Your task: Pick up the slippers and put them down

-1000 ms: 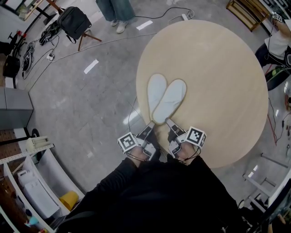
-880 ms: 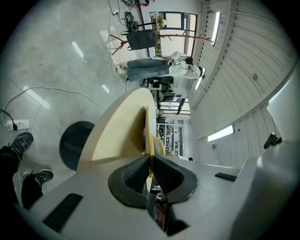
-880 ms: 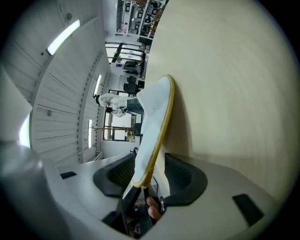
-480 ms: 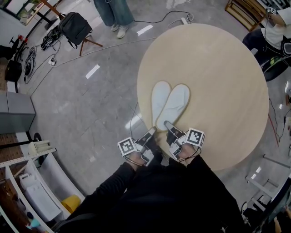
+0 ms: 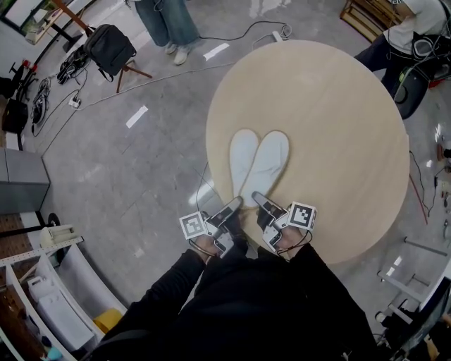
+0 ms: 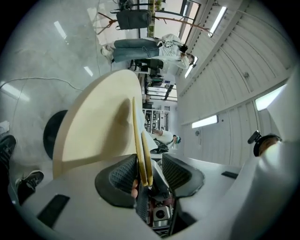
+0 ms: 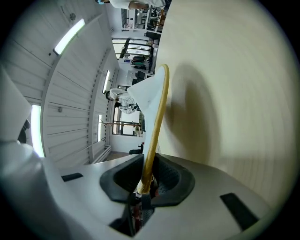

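Two white slippers lie side by side on the round wooden table [image 5: 338, 127], toes pointing away from me. My left gripper [image 5: 235, 205] is at the heel of the left slipper [image 5: 243, 156]. Its jaws are opening, and the slipper's thin yellowish edge [image 6: 139, 140] stands between the pads with a gap on the right side. My right gripper [image 5: 258, 200] is at the heel of the right slipper [image 5: 268, 166]. Its jaws are closing, and that heel's edge [image 7: 157, 117] stands between the pads with thin gaps still showing. In the gripper views, my left gripper [image 6: 149, 171] and right gripper [image 7: 149, 176] are both rolled onto their sides.
The slippers sit near the table's front-left edge, and bare tabletop [image 7: 234, 93] stretches right and beyond. On the floor are a black bag [image 5: 109, 46], cables and white bins [image 5: 49, 296]. A person stands at the top [image 5: 169, 21] and another sits top right [image 5: 416, 42].
The left gripper's jaws have spread apart at the left slipper's heel. The right gripper's jaws have narrowed round the right slipper's heel. Both slippers stay where they were.
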